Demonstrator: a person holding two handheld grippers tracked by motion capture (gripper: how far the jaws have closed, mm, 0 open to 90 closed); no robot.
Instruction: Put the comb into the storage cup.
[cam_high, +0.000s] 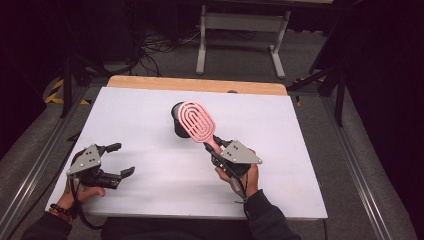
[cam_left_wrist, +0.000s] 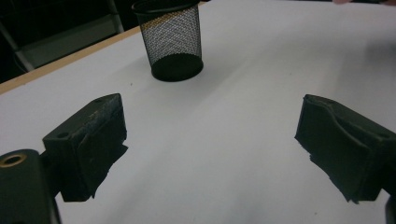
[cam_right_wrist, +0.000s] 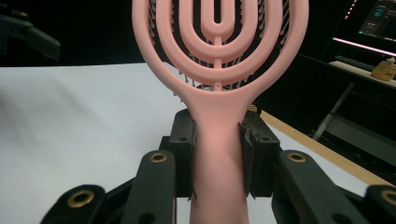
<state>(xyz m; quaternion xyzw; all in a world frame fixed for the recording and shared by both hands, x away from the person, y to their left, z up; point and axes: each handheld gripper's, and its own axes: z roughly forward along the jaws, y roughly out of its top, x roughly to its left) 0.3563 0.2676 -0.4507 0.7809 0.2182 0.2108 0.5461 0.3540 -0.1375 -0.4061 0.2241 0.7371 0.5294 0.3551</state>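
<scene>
While our right gripper (cam_high: 216, 145) stays out of the matter of guessing, its jaws are plainly clamped on the handle of the pink hairbrush (cam_high: 197, 121), whose slotted head hangs above the black mesh pencil cup (cam_high: 178, 125) near the middle of the white desk (cam_high: 280, 165). We judge the step to be dropping the brush into that cup. To do it well, we should tip the brush upright, centre it over the rim, and lower before releasing, since the light cup could topple. Our left gripper (cam_high: 119, 159), jaws wide apart and empty, rests well apart from it and could steady the cup.
</scene>
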